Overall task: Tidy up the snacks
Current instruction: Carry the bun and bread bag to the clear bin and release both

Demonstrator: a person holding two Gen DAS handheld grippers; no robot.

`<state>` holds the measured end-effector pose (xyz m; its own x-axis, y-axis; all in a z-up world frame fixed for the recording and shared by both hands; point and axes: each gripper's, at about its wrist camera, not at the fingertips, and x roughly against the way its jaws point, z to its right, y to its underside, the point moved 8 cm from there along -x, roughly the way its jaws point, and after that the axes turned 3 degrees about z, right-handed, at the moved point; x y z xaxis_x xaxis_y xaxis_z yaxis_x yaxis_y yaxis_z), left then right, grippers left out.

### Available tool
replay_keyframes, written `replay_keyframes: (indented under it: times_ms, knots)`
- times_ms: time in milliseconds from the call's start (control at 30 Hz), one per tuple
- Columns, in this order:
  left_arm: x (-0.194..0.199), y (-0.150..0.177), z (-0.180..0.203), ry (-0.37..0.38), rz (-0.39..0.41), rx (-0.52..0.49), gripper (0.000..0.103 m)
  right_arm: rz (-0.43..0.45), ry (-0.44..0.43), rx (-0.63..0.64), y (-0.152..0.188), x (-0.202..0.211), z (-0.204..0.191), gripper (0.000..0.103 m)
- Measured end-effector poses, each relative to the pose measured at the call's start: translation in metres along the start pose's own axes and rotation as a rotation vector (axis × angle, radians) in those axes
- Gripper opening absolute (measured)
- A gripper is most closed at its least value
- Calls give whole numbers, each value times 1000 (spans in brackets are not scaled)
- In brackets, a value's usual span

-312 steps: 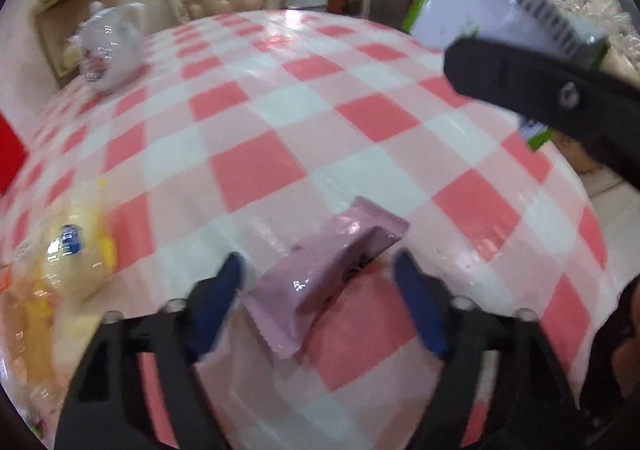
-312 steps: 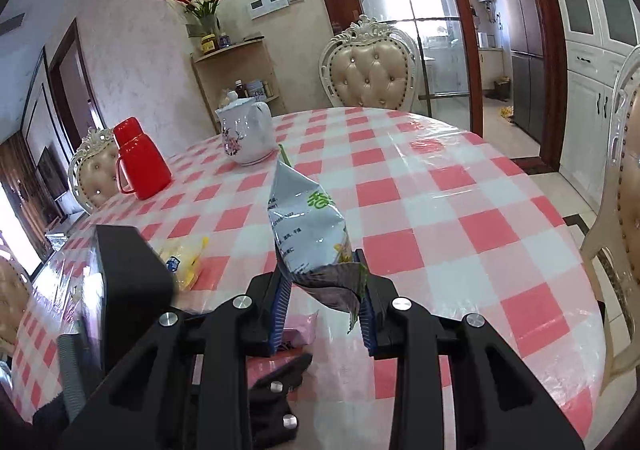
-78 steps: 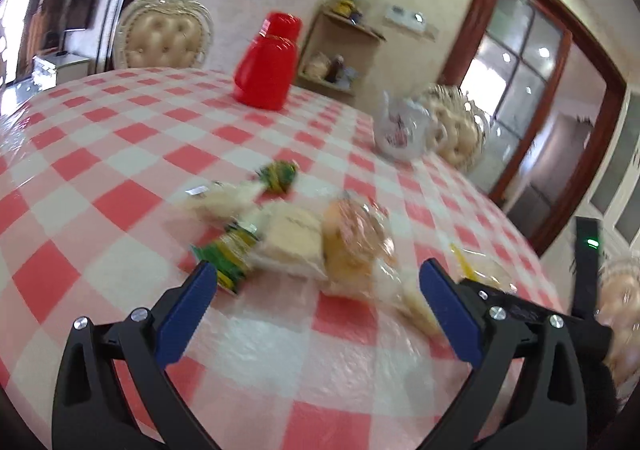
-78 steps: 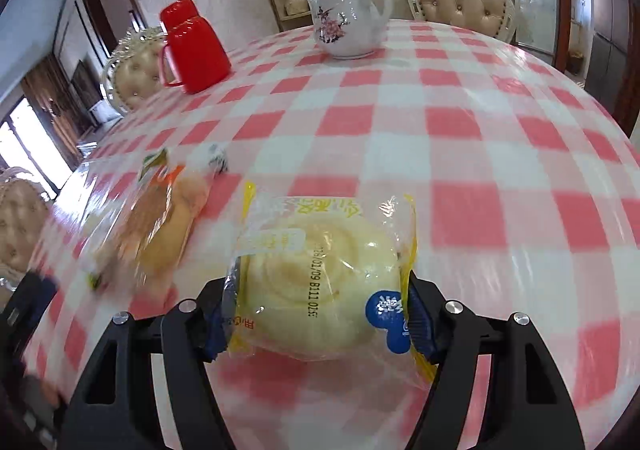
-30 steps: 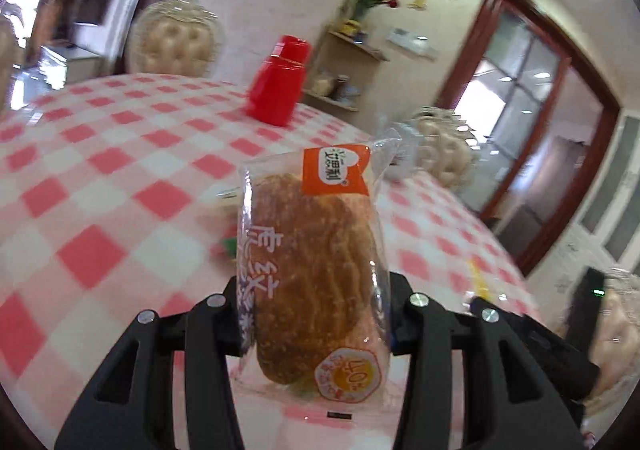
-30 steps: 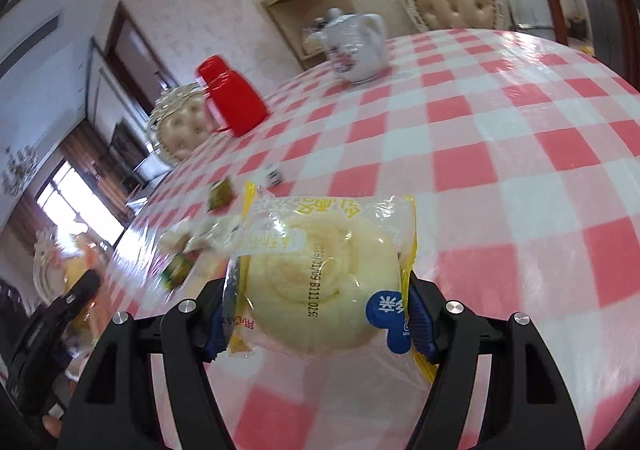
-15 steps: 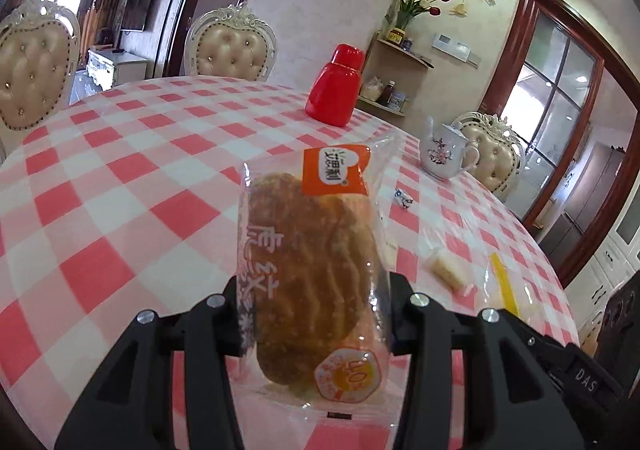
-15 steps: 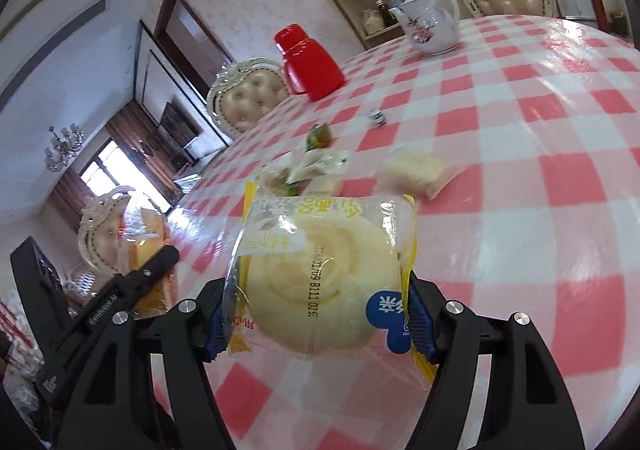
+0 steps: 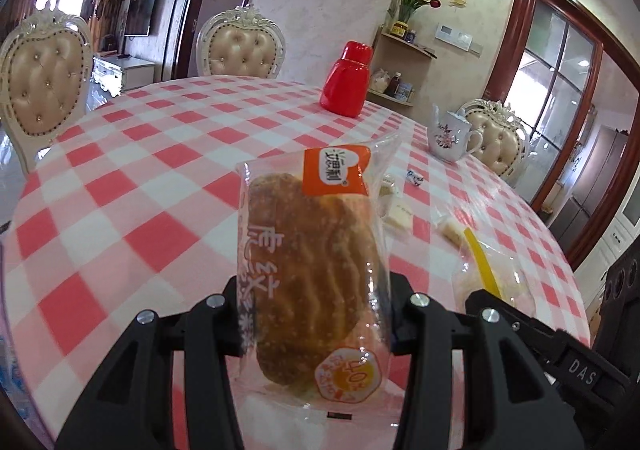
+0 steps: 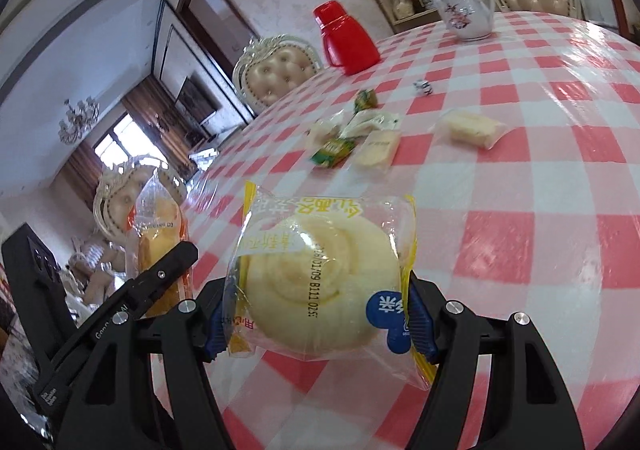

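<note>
Left claw (image 9: 316, 306) pinching brown bread packet (image 9: 316, 274), upright, above counter (image 9: 140, 185). Right claw (image 10: 320, 314) clamped on pale bun packet (image 10: 320, 282). Beyond: loose snacks (image 10: 360, 137), apparently wafers. Risk: slick film slipping from pads; packets colliding, claws close together.

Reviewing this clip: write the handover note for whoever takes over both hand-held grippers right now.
Left hand-held gripper: shut on the brown bread packet, held upright above the table.
Right hand-held gripper: shut on the pale round bun packet, also off the table.
On the cloth: a small pile of snack packets, a pale cake packet apart to its right, a tiny wrapped candy farther back.
Done: two packets picked up.
Left: place both, then gather the loose ones.
</note>
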<state>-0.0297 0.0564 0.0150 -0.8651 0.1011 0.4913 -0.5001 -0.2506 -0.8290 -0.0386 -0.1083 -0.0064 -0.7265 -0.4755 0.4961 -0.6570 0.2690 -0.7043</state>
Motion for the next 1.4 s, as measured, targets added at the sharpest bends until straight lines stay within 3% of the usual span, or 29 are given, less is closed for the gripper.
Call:
replay_keyframes:
  times_ms: [267,800,1033,1400]
  knots:
    - [34,13,-27,-18,-19,-20,48,-55,34,139,31,0,-40,68]
    - [96,35,-91,-32,-10,27,48,-113,-37,280,73,1,-105,68]
    - [125,41,-133,-97,5,52,48,-138,-129,381,98,6,-158,68]
    - [164,61,-231,-243,-20,125,48,-215,-252,570,156,-1,-243,68]
